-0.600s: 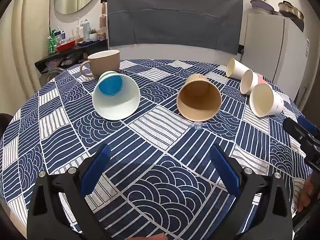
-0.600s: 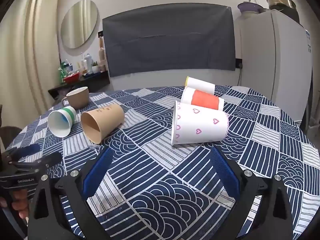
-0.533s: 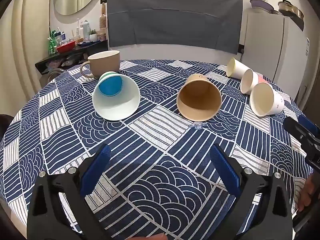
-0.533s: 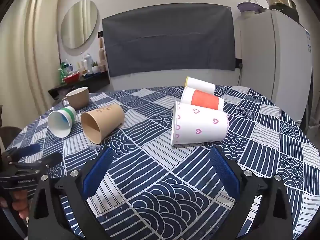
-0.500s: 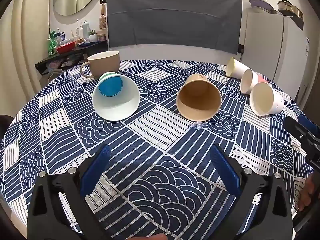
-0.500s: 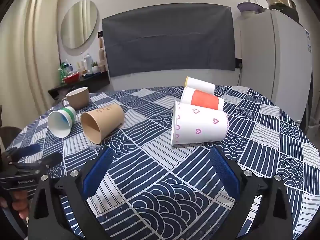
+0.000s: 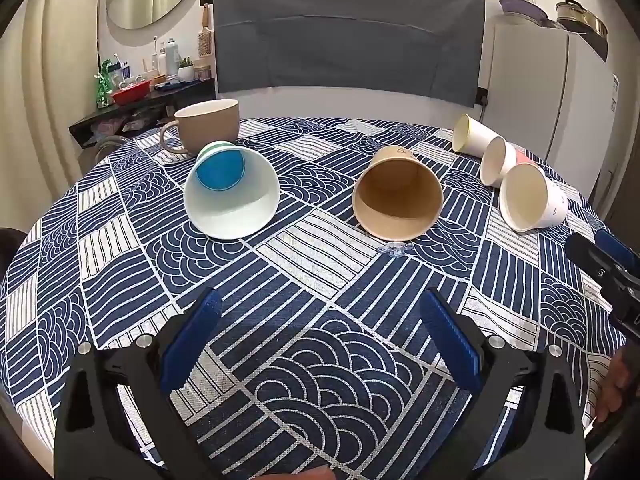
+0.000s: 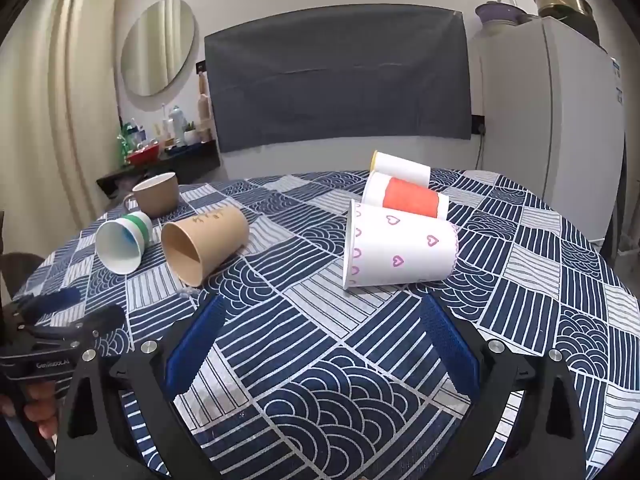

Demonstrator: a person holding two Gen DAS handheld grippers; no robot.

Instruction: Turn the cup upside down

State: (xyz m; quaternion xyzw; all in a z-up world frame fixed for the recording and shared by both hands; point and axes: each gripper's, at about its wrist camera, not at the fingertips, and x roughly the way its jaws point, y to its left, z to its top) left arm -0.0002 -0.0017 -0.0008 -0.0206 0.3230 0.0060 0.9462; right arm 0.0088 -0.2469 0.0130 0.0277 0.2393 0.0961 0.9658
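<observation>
Right gripper [image 8: 322,340] is hovering with jaws spread and empty above the tabletop [image 8: 560,288]; the heart-print cup [image 8: 400,250] is lying on its side just ahead of it, slightly right, long axis crosswise, mouth pointing left. Left gripper [image 7: 320,338], likewise spread and empty, is facing the mouths of the brown cup [image 7: 398,196] and the green-banded cup [image 7: 232,196] farther ahead. Five paper cups are lying tipped: these three, then the red-banded cup [image 8: 406,199] and the plain white cup [image 8: 400,167] beyond. One mug [image 7: 208,126] is standing upright at the far left.

We see our left gripper [image 7: 320,334] and right gripper [image 8: 322,334]: black frames, ridged blue pads [image 7: 192,338], silver screws, bare fingers.
</observation>
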